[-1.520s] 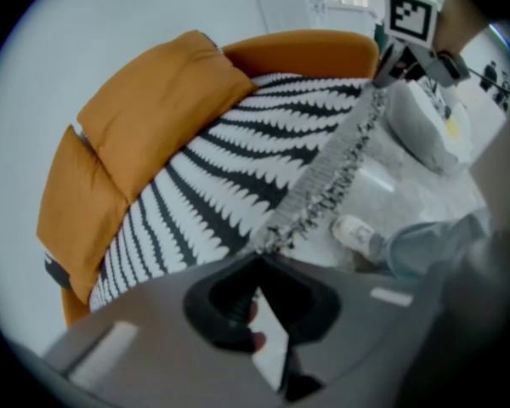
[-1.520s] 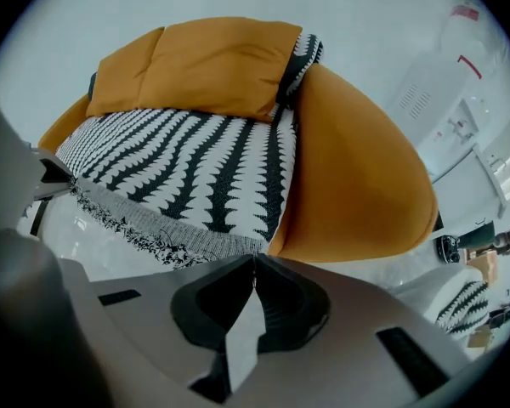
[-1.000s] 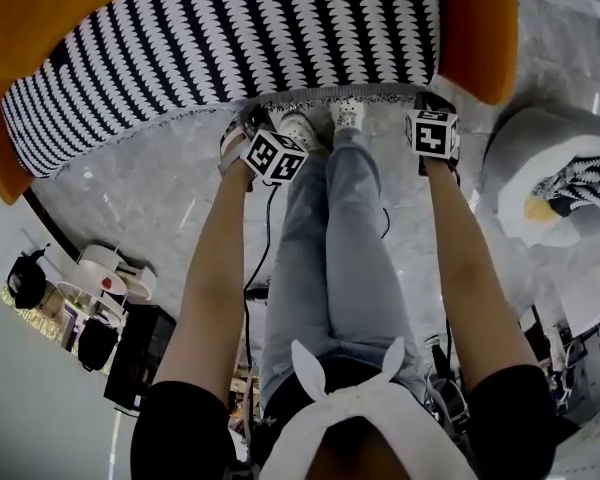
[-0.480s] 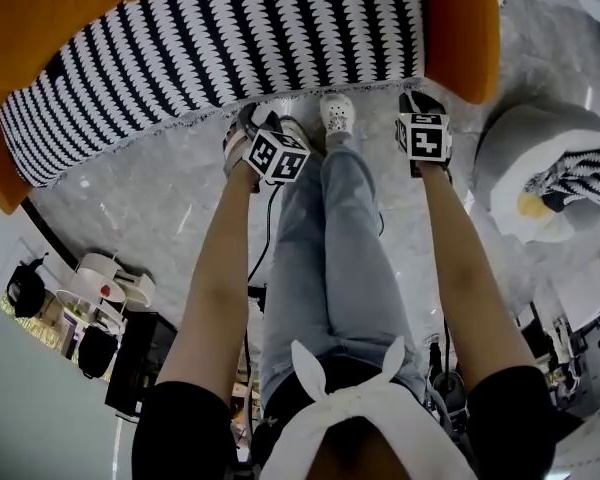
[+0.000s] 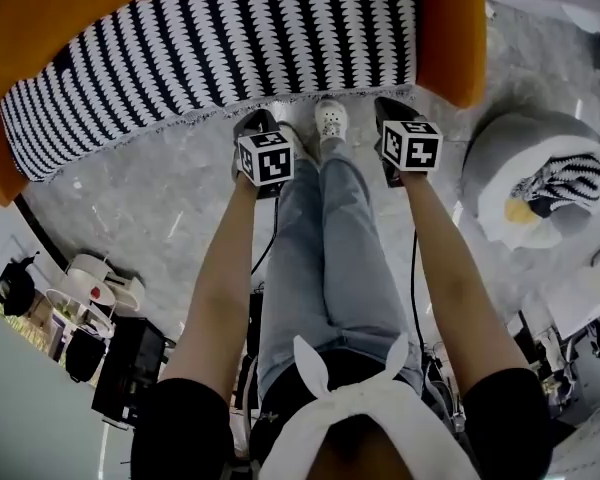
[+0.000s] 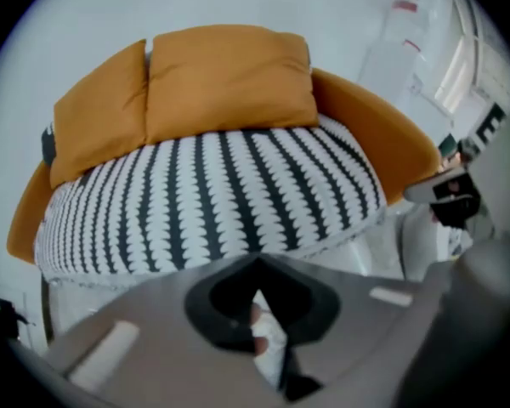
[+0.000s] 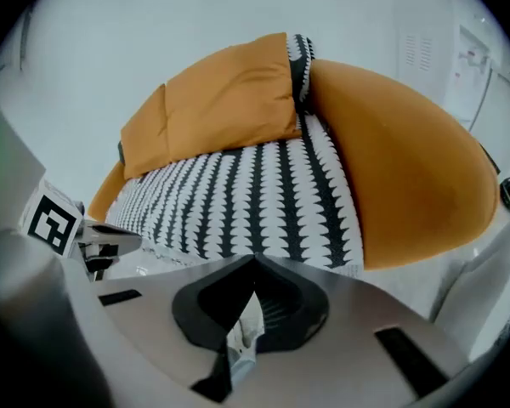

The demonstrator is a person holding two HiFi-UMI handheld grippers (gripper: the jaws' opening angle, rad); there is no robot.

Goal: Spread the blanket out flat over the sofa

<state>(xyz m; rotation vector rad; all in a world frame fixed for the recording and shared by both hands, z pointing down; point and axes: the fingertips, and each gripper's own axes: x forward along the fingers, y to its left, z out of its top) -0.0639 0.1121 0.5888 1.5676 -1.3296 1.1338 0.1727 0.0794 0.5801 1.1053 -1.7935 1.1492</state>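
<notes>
Left gripper [image 5: 252, 126]: jaws just closed, tips met, nothing between them; held short of the sofa front. Right gripper [image 5: 388, 113]: likewise just closed, empty. Blanket [image 5: 220, 48], black-and-white stripe: lies open across the seat of the orange sofa [image 5: 455, 38], trimmed hem draped over the front edge, clear of both grippers. Back cushions [image 6: 225, 79], two, orange, uncovered. Step judged: letting go once spread, task near done; any further smoothing calls for reopening the jaws to nip the hem.
</notes>
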